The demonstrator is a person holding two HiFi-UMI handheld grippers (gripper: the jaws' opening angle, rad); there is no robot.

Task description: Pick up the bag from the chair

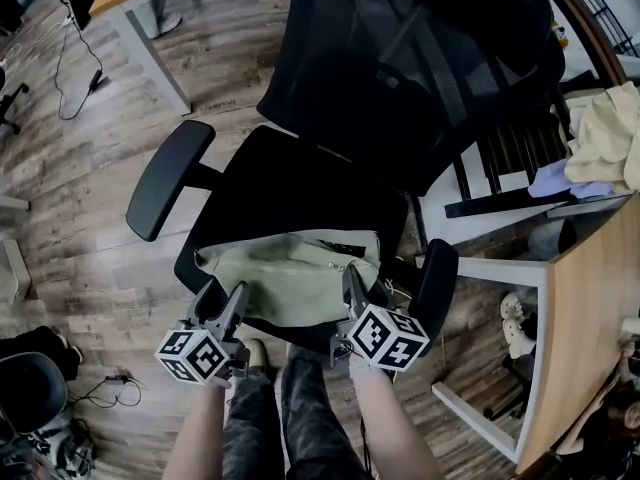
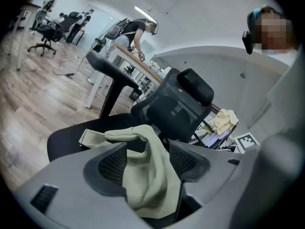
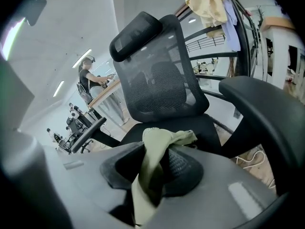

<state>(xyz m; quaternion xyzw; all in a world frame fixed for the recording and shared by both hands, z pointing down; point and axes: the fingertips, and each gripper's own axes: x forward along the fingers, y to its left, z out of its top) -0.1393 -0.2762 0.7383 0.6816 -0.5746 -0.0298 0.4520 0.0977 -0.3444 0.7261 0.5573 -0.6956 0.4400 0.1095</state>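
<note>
On the seat of the black mesh-backed office chair (image 1: pixel 300 183), towards its front edge, lies the pale green fabric bag (image 1: pixel 290 273), crumpled and open-mouthed. At its left corner, the left gripper (image 1: pixel 228 303) has its fingers spread wide; in the left gripper view a fold of the bag (image 2: pixel 152 175) drapes loosely between them, unpinched. At the bag's right corner, beside the chair's padded black armrest (image 1: pixel 436 283), sits the right gripper (image 1: pixel 355 288). In the right gripper view its jaws have drawn in on a bunched strip of the green fabric (image 3: pixel 162 140), pinching it. Further right stands a wooden-topped desk (image 1: pixel 585 308) with a cream cloth (image 1: pixel 610 133) heaped on it.
</note>
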